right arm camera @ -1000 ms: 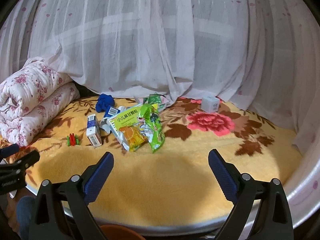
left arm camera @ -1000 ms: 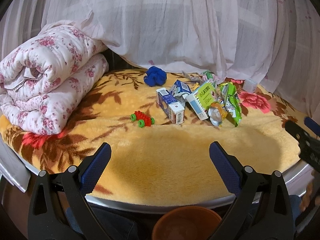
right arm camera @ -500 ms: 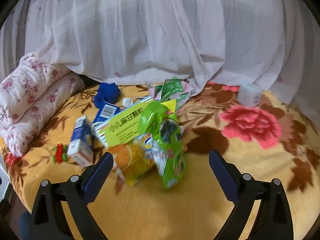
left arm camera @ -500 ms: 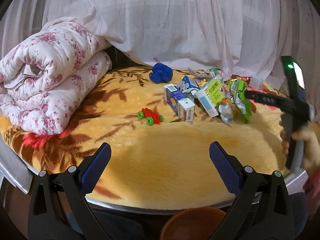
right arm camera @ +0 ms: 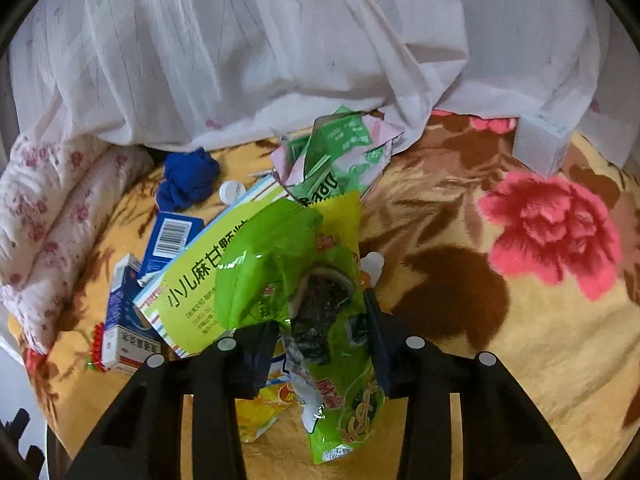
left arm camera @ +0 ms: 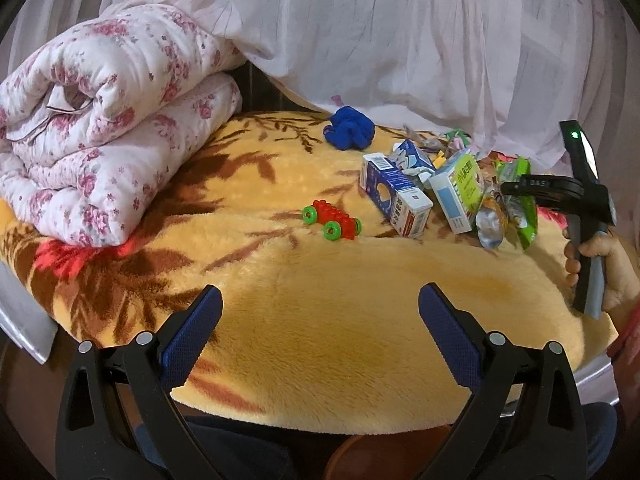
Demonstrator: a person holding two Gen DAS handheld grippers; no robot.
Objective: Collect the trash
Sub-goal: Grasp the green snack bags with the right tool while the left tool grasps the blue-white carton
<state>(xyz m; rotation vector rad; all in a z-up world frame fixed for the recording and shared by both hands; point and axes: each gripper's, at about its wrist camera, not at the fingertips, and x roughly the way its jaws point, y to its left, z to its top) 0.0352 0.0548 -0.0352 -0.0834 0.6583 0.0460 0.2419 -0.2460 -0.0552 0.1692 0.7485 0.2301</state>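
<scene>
My right gripper has its fingers narrowed onto the green snack wrapper, one pad on each side of the foil. The wrapper lies at the near edge of the trash pile on the yellow floral blanket. It overlaps a yellow-green medicine box to its left and a yellow packet beneath it. A torn green-and-pink wrapper sits behind it, near the white curtain.

My left gripper hangs over the front of the blanket with its fingers spread wide and nothing between them. In its view, my right hand holds the other tool at the right edge, with its tip at the pile.

A blue-and-white carton lies left of the medicine box. A red toy car sits just left of the carton. A blue cloth lies farther back. A folded floral quilt occupies the left side.
</scene>
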